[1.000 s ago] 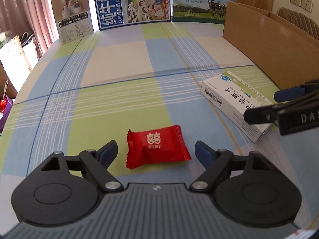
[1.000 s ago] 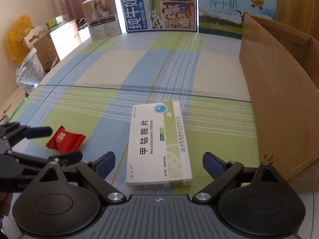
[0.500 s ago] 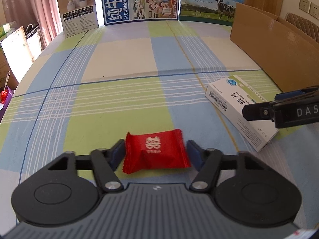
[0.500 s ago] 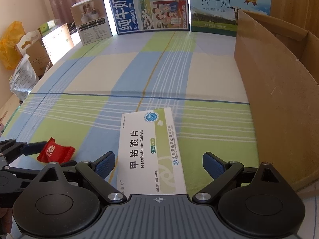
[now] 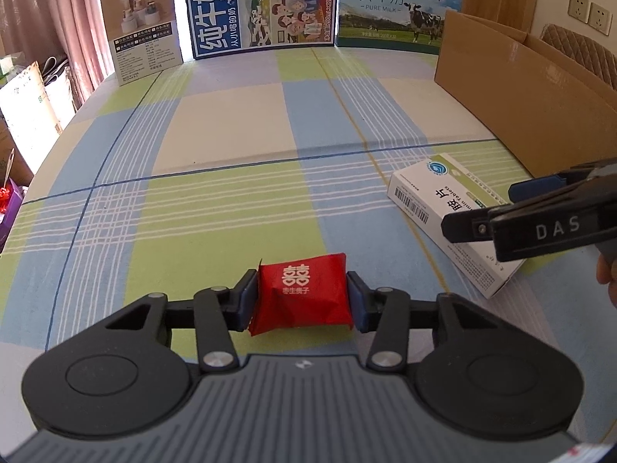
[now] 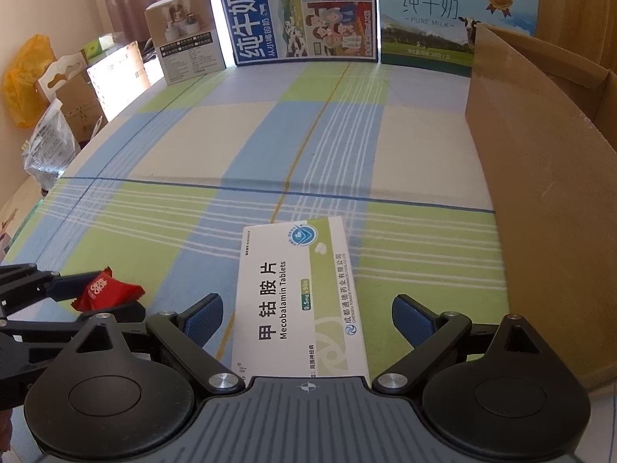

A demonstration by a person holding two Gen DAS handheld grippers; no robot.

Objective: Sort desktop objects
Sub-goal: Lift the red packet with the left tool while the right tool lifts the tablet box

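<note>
Closing on one red candy packet [image 5: 304, 295], the left gripper [image 5: 301, 299] has both blue pads against the wrapper's sides, near the table's front edge; white double-happiness characters mark the packet's top face. One white-and-green medicine box [image 6: 300, 301], printed "甲钴胺片 Mecobalamin Tablets" and "0.5mg", lies flat on the checked tablecloth [image 5: 239, 123] to the right of the candy. The right gripper [image 6: 307, 316] stands wide, its two blue pads on either side of the box and clear of it, grasping nothing. Seen from the left wrist view, this gripper's side bears the letters "DAS". One open brown cardboard box [image 6: 540, 200] stands along the table's right edge; its contents are hidden by its wall. Along the far edge stand three upright cartons: one small appliance carton [image 5: 142, 52] at the left, one blue milk carton [image 5: 262, 7] reading "纯牛奶", and one green-and-blue milk carton [image 5: 397, 9] reading "纯牛奶 PURE MILK" with a cow picture. Bags and parcels [image 6: 46, 88] stand beyond the table's left edge.
</note>
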